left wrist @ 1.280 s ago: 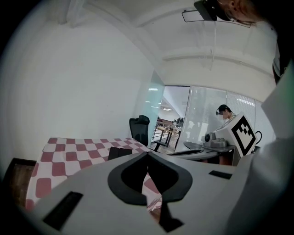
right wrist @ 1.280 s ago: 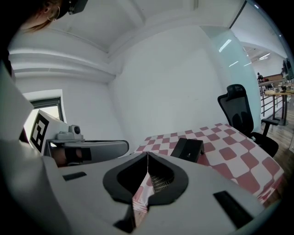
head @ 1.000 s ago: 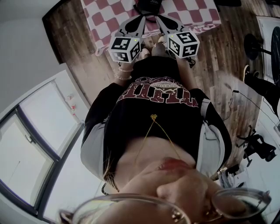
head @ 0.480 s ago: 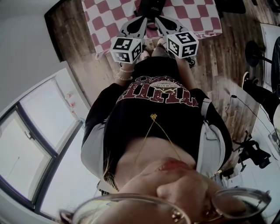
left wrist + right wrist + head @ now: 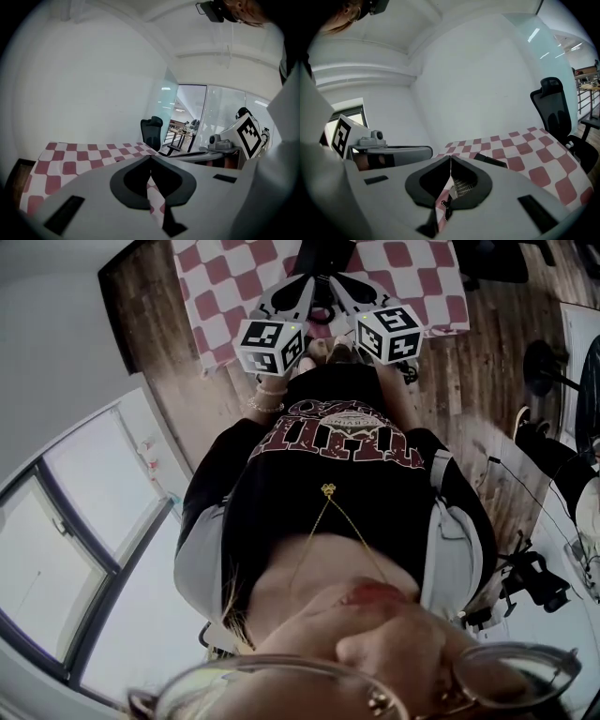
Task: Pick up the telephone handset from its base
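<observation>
Left gripper (image 5: 150, 157): fingers pressed together, nothing between them, above the checkered surface (image 5: 220, 282). Telephone (image 5: 322, 253): dark, on that surface, just beyond both grippers' tips. Right gripper (image 5: 450, 157): fingers pressed together, empty

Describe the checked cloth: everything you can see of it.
The cloth looks like fabric in red and white squares. It lies spread flat over a table on a wooden floor, and its near edge drapes down over the side. A dark phone sits on it. The left gripper and right gripper, both shut, point over its near edge towards the phone.
</observation>
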Demonstrator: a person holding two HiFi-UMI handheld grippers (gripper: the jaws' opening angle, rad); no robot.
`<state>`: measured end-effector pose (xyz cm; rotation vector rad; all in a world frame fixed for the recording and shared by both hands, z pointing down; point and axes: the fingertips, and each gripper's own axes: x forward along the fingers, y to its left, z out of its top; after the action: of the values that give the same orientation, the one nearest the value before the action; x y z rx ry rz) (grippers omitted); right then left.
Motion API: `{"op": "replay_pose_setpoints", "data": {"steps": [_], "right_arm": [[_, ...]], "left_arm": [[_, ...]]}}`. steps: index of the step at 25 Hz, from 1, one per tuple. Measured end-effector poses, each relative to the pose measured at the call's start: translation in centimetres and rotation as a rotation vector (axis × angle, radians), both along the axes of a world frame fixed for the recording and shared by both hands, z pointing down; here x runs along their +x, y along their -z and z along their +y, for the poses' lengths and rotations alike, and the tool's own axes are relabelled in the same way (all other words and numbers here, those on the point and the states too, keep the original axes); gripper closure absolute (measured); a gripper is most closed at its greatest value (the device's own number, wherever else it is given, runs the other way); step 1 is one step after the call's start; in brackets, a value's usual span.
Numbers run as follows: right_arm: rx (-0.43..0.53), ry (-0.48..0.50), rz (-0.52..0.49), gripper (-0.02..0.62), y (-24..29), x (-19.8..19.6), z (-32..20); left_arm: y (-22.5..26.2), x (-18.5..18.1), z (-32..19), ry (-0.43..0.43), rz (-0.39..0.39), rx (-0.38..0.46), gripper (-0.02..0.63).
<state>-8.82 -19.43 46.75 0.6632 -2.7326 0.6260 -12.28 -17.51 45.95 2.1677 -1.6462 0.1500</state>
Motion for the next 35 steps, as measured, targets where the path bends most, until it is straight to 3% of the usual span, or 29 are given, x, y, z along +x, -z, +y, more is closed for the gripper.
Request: {"op": "replay_pose_setpoints", "data": {"steps": [21,29,35], "right_arm": [[0.007,0.071,-0.036,0.575,-0.1,1.1,-5.3],[-0.011,0.052,-0.017,0.575,-1.0,1.8,-6.0],[-0.017,-0.022,-0.014,0.575,-1.3,2.6,-6.5]], "left_arm": [[-0.5,1.3,-4.9,0.050,-0.013,-0.002,0.595],[-1.4,2.0,-5.3,0.013,0.024,-0.029,0.595],[-2.1,2.4,-5.9,-0.058,0.033,-0.052,0.595]]}}
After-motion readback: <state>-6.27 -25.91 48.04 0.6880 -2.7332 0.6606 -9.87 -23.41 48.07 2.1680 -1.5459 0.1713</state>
